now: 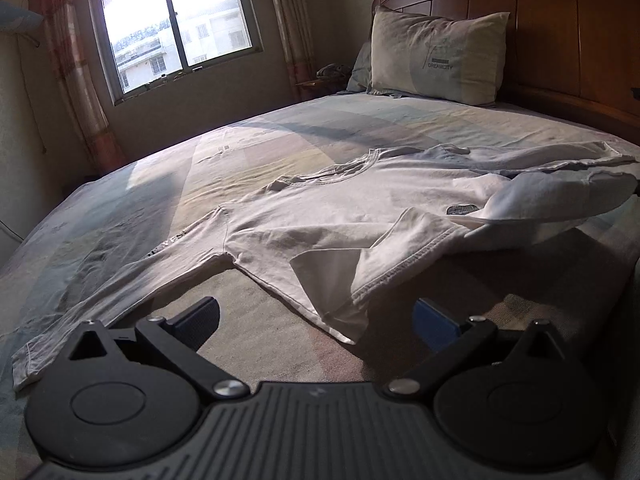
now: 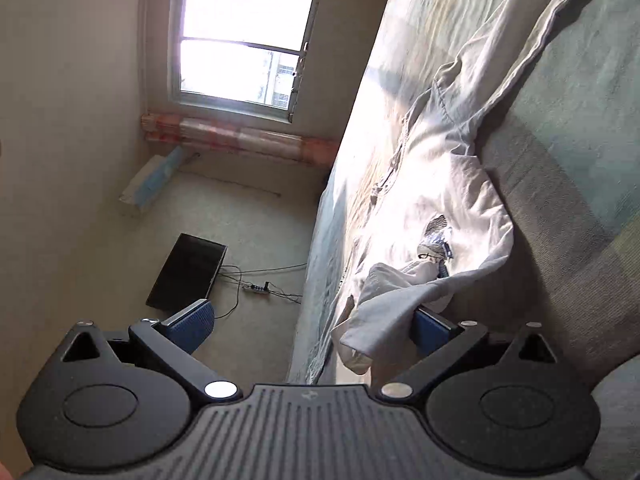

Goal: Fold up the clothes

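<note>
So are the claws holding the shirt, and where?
Neither claw is clamped on it. The left claw is wide open above the shirt. The right claw is open too, with the lifted hem draped over one finger.

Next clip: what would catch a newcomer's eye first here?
A white long-sleeved shirt lies rumpled across the middle of the bed, its hem flipped up nearest the open left gripper. Behind it, a bright window glares on the far wall, and a pillow leans upright against the wooden headboard.
</note>
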`<state>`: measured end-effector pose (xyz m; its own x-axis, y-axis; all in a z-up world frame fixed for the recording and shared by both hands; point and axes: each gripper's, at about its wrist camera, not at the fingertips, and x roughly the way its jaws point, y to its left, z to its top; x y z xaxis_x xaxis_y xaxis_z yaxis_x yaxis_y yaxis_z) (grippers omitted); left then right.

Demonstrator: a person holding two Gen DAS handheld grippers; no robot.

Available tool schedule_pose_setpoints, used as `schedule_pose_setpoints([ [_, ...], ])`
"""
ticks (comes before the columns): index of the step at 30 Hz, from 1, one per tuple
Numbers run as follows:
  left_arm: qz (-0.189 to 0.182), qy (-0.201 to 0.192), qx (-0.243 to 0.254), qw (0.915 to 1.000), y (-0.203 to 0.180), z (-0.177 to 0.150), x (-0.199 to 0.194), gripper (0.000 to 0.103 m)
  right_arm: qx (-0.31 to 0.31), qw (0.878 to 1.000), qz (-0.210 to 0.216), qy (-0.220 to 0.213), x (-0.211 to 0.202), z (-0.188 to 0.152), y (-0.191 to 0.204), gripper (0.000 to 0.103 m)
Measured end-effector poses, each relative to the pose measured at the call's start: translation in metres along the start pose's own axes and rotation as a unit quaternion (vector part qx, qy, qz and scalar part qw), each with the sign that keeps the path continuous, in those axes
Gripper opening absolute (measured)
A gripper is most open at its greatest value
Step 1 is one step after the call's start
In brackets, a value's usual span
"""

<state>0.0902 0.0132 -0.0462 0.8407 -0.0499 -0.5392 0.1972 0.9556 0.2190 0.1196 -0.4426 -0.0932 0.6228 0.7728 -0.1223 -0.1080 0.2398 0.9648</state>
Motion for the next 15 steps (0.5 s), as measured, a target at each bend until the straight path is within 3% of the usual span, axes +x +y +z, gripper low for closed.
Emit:
schedule_pose_setpoints([
  [3, -0.006, 0.002, 0.000, 1.0000, -0.001, -0.001, 0.002, 0.102, -0.022, 0.998, -0.059, -0.029, -0.018, 0.000, 0.001, 0.103],
  [6, -0.012, 0.008, 0.004, 0.9999, -0.004, -0.001, 0.006, 0.102, -0.059, 0.994, -0.083, -0.038, -0.022, -0.005, 0.011, 0.103],
  [10, -0.009, 0.019, 0.018, 0.9996, -0.010, 0.000, 0.015, 0.102, -0.145, 0.979, -0.143, -0.013, 0.007, -0.019, 0.035, 0.103],
  [12, -0.011, 0.022, 0.023, 0.9994, -0.013, -0.001, 0.018, 0.102, -0.219, 0.956, -0.196, 0.010, 0.032, -0.034, 0.050, 0.103],
  [15, -0.011, 0.024, 0.028, 0.9993, -0.013, -0.002, 0.023, 0.102, -0.334, 0.902, -0.270, 0.042, 0.073, -0.062, 0.067, 0.103],
])
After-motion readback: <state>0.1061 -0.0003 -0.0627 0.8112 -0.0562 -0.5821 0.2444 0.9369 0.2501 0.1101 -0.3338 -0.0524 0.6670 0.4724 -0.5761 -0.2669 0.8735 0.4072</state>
